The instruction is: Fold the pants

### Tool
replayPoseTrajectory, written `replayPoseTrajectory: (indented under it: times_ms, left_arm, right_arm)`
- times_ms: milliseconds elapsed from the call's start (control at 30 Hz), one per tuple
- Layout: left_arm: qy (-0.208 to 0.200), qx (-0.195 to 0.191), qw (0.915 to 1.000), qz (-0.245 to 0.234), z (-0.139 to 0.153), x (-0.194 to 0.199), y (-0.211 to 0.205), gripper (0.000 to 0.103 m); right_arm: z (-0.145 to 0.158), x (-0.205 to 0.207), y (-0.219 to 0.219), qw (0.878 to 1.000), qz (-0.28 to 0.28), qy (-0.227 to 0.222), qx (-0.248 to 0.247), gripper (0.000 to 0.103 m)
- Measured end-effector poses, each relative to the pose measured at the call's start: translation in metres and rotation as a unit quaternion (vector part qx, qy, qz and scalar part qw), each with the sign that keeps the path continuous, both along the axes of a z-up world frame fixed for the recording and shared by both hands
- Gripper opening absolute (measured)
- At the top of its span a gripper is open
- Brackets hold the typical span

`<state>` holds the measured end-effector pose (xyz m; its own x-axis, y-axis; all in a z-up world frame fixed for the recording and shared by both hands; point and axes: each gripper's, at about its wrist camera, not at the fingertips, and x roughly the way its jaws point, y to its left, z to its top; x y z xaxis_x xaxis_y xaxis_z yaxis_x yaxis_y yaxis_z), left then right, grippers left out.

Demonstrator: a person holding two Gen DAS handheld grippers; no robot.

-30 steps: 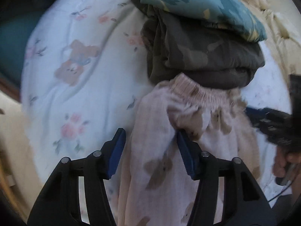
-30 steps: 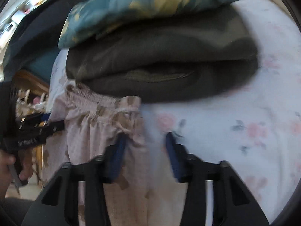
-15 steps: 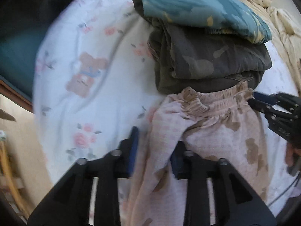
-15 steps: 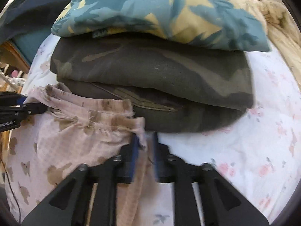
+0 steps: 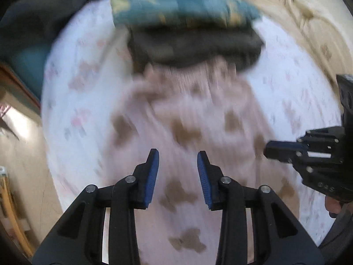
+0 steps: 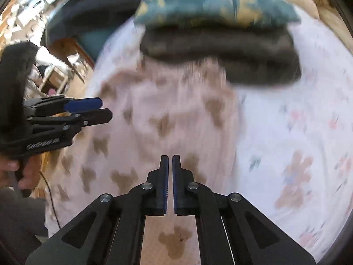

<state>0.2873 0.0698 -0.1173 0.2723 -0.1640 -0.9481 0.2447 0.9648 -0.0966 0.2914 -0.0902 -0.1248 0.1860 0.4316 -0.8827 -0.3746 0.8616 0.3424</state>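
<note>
The pale pink pants with brown bear prints [image 5: 189, 119] lie spread on the floral bed sheet [image 5: 72, 101], waistband toward the stacked clothes. They also show in the right wrist view [image 6: 167, 114]. My left gripper [image 5: 177, 154] is open and empty, hovering above the pants. My right gripper [image 6: 169, 158] is shut with nothing between its pads, above the pants. The right gripper also shows at the right edge of the left wrist view [image 5: 268, 150], and the left gripper at the left of the right wrist view [image 6: 106, 109]. Both views are motion-blurred.
A stack of folded clothes sits beyond the waistband: a dark camouflage piece [image 6: 222, 53] under a teal and yellow one [image 6: 216, 6]. A cream blanket [image 5: 297, 11] lies at the far right. The bed edge and floor [image 5: 19, 154] are on the left.
Both grippers have let go of the waistband and pulled back and up from the pants. The left gripper has opened. The pants now lie flat below the stack.
</note>
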Motion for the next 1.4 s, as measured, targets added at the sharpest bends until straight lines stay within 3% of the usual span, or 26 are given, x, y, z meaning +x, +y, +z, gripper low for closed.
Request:
replayPoseTrajectory:
  times_ms: [67, 133, 200, 300, 400, 567, 700, 833, 1033, 1167, 1400]
  left_arm:
    - [0.032, 0.030, 0.9990, -0.007, -0.020, -0.008, -0.005, 0.032]
    - [0.027, 0.051, 0.9983, -0.005, -0.030, -0.012, -0.002, 0.033]
    - [0.022, 0.047, 0.9987, -0.002, -0.031, -0.011, 0.005, 0.034]
    - [0.013, 0.060, 0.9981, 0.007, -0.020, -0.015, 0.012, 0.034]
    - [0.012, 0.046, 0.9987, 0.019, -0.007, -0.023, 0.020, 0.034]
    - [0.013, 0.032, 0.9992, 0.021, 0.017, -0.066, 0.018, 0.034]
    - [0.018, 0.031, 0.9992, -0.018, 0.022, -0.114, -0.009, 0.034]
    - [0.050, 0.030, 0.9980, -0.025, 0.005, -0.142, -0.022, 0.034]
    - [0.087, 0.061, 0.9942, -0.016, -0.029, -0.167, -0.016, 0.035]
    - [0.097, 0.060, 0.9935, -0.002, -0.023, -0.180, -0.008, 0.037]
    - [0.120, 0.103, 0.9867, -0.036, -0.016, -0.220, -0.006, 0.041]
  right_arm:
    - [-0.022, -0.003, -0.007, 0.999, -0.019, 0.030, -0.017, 0.002]
    - [-0.035, -0.006, -0.021, 0.998, -0.040, 0.036, -0.035, 0.000]
    - [-0.033, -0.007, -0.038, 0.997, -0.067, 0.038, -0.022, 0.000]
    - [-0.025, -0.012, -0.061, 0.994, -0.093, 0.026, -0.046, 0.000]
    - [-0.008, -0.025, -0.076, 0.994, -0.099, 0.025, -0.025, 0.001]
    - [0.027, -0.071, -0.064, 0.998, -0.058, 0.005, 0.017, 0.001]
    - [0.020, -0.122, -0.043, 0.999, -0.031, 0.031, 0.026, 0.001]
    - [0.008, -0.150, -0.020, 0.998, -0.011, 0.049, 0.023, 0.001]
    - [-0.020, -0.167, -0.022, 0.996, -0.022, 0.088, -0.019, 0.001]
    - [-0.020, -0.187, -0.035, 0.993, -0.024, 0.110, -0.037, 0.001]
    - [-0.013, -0.230, -0.052, 0.988, 0.008, 0.134, -0.072, 0.003]
